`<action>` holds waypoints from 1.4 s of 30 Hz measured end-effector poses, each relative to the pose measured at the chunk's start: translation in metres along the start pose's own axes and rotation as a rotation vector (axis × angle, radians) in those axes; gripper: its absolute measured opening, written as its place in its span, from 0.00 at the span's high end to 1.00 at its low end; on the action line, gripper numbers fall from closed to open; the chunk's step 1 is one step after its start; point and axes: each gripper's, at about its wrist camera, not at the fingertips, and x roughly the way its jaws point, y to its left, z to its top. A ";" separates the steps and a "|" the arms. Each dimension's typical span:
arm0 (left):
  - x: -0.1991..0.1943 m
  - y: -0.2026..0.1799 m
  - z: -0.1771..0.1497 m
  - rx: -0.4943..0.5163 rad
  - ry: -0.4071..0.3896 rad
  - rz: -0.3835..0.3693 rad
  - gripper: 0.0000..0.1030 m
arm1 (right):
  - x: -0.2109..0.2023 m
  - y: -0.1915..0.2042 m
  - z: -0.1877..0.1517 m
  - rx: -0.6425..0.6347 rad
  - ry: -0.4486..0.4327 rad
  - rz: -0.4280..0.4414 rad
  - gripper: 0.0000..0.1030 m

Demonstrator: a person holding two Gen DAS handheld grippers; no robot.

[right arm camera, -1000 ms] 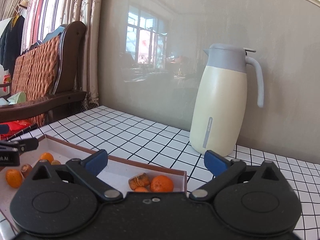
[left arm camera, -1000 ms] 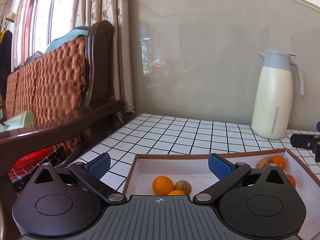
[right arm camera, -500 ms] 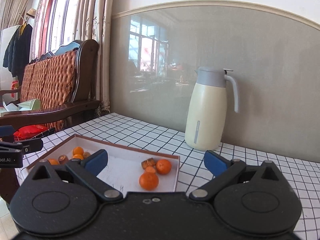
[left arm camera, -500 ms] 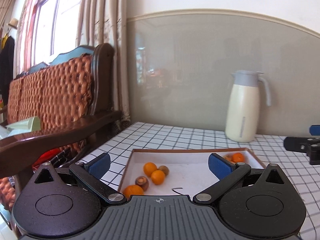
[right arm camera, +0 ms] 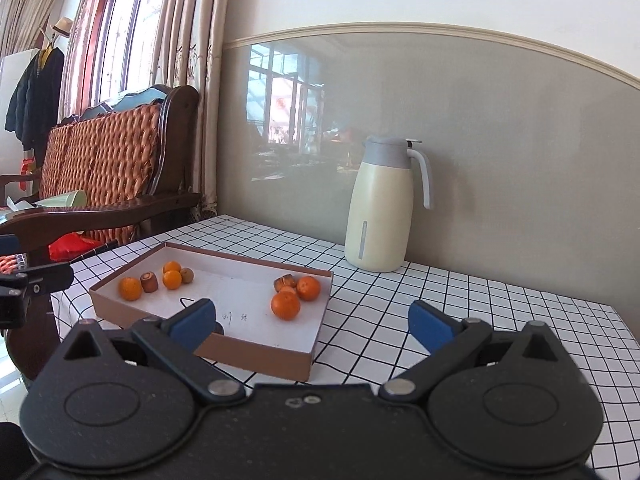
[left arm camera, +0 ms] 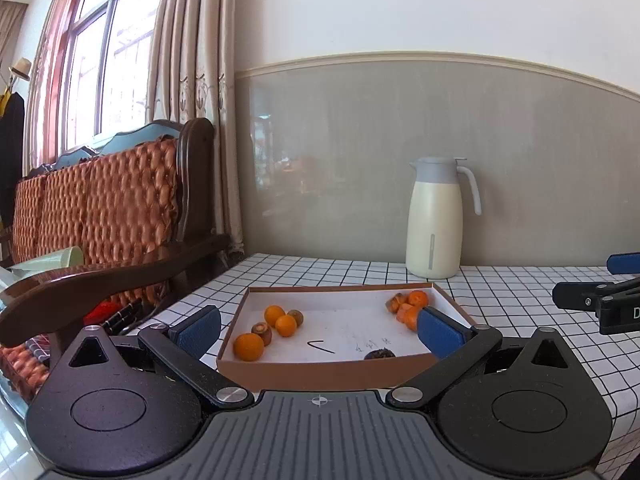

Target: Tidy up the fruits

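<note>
The fruits lie in a shallow brown box (left arm camera: 332, 372) on the checked bench (right arm camera: 460, 300), in two loose groups: three oranges and two small brown fruits at the left end (left arm camera: 276, 326), and three oranges with a cut brownish piece at the far right corner (right arm camera: 294, 290). One dark fruit (left arm camera: 379, 355) sits apart by the near wall, next to some scribbled writing on the white floor of the box. Over the last second both grippers have drawn back and risen, so that the box, which filled the bottom of both views, now shows whole and farther off, and the cream jug (left arm camera: 436, 220) by the wall looks smaller. The left gripper (left arm camera: 318, 330) has its fingers spread wide and holds nothing; the right gripper (right arm camera: 310, 320) is likewise spread and empty, to the box's right. Nothing in the box appears to have shifted during the retreat. The pull-back fits either a pause between picks or a withdrawal once the sorting is done; the lone dark fruit leaves that unsettled.
</note>
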 end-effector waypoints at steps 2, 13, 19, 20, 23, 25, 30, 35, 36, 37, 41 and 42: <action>-0.006 0.000 -0.005 -0.010 0.002 0.002 0.00 | -0.008 -0.001 -0.005 0.004 0.001 -0.005 0.06; -0.021 -0.010 -0.036 0.003 -0.010 0.007 0.00 | -0.032 0.002 -0.037 -0.030 -0.065 -0.027 0.06; -0.021 -0.007 -0.039 -0.027 -0.026 0.010 0.00 | -0.033 -0.005 -0.037 0.024 -0.085 -0.040 0.06; -0.020 -0.007 -0.039 -0.026 -0.024 0.010 0.00 | -0.031 -0.007 -0.037 0.035 -0.076 -0.041 0.06; -0.020 -0.008 -0.040 -0.017 -0.020 0.007 0.00 | -0.029 -0.008 -0.038 0.049 -0.062 -0.050 0.06; -0.019 -0.009 -0.040 -0.013 -0.019 0.009 0.00 | -0.032 -0.006 -0.040 0.034 -0.071 -0.050 0.06; -0.019 -0.007 -0.039 -0.024 -0.016 0.006 0.00 | -0.036 0.000 -0.041 -0.009 -0.093 -0.061 0.06; -0.020 -0.007 -0.040 -0.027 -0.024 0.008 0.00 | -0.037 -0.004 -0.041 0.015 -0.100 -0.056 0.06; -0.020 -0.006 -0.040 -0.027 -0.025 0.008 0.00 | -0.037 -0.006 -0.040 0.022 -0.098 -0.055 0.06; -0.020 -0.006 -0.041 -0.028 -0.026 0.008 0.00 | -0.037 -0.006 -0.040 0.027 -0.096 -0.054 0.06; -0.019 -0.007 -0.041 -0.027 -0.024 0.005 0.00 | -0.036 -0.007 -0.040 0.029 -0.094 -0.054 0.06; -0.019 -0.007 -0.041 -0.026 -0.023 0.004 0.00 | -0.036 -0.007 -0.040 0.028 -0.095 -0.054 0.06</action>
